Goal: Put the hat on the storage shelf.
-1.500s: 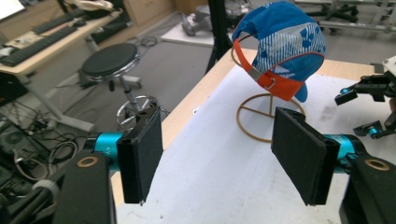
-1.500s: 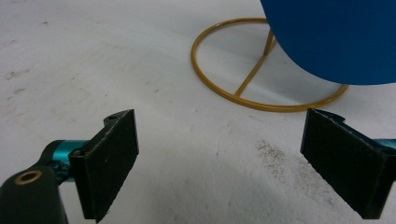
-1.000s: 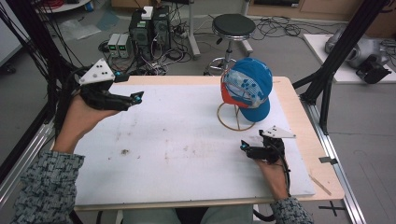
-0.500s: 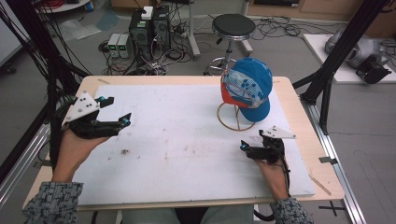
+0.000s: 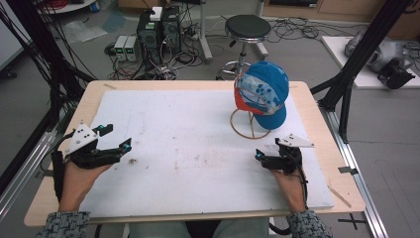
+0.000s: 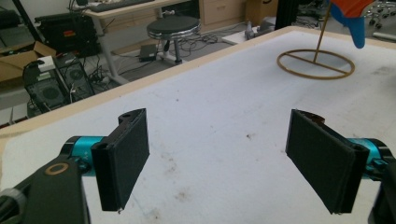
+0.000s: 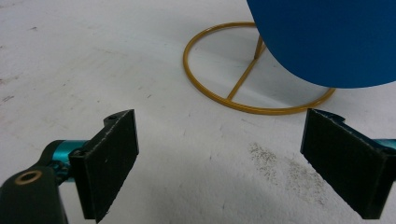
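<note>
- Blue cap [image 5: 262,94] sits on its gold wire stand [image 5: 250,130] near the desk's far right corner, untouched, brim hanging down over the ring base.
- Left gripper [image 5: 115,138] has dropped from up in the air to just above the white mat [image 5: 188,148] by the desk's left edge, and it has slid back toward the near side.
- Its jaws have just been opening on the way down; the left gripper view shows them spread wide with bare mat between them, nothing held.
- Right gripper [image 5: 257,155] hasn't budged: parked on the mat just in front of the stand, toward the right edge.
- Its jaws stand wide apart as well, empty, with the stand's ring and the cap's blue crown straight ahead in the right gripper view.
- My read: both hands are settling low and open, so the cap job looks either finished or not yet begun, and the right gripper is the one placed to reach it.
</note>
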The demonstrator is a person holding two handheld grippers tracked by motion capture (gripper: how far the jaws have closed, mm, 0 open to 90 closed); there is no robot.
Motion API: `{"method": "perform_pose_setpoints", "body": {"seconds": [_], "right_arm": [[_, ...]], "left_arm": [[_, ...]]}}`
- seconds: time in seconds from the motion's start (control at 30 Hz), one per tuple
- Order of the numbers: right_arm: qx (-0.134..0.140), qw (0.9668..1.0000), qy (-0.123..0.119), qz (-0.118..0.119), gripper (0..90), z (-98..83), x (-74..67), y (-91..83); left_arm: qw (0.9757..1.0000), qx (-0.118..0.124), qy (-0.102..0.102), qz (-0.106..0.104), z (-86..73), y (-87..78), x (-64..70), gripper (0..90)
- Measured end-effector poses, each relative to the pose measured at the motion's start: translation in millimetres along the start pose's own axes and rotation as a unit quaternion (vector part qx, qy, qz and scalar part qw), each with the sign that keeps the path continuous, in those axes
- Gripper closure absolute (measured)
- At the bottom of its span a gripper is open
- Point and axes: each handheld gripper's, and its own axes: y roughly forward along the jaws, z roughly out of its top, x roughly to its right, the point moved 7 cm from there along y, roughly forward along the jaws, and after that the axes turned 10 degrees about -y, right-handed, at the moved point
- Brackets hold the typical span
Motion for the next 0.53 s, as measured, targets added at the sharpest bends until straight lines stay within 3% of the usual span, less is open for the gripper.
{"method": "perform_pose_setpoints", "body": {"seconds": [0.23,0.53], "right_arm": [[0.0,1.0,-0.001,-0.002,10.3,-0.3,1.0,0.1],[0.0,1.0,-0.001,-0.002,10.4,-0.7,1.0,-0.7]], "left_arm": [[0.9999,-0.002,-0.011,0.005,-15.4,-3.1,-5.2,21.7],[0.9998,-0.01,-0.018,0.005,-23.6,-0.6,-7.1,21.6]]}}
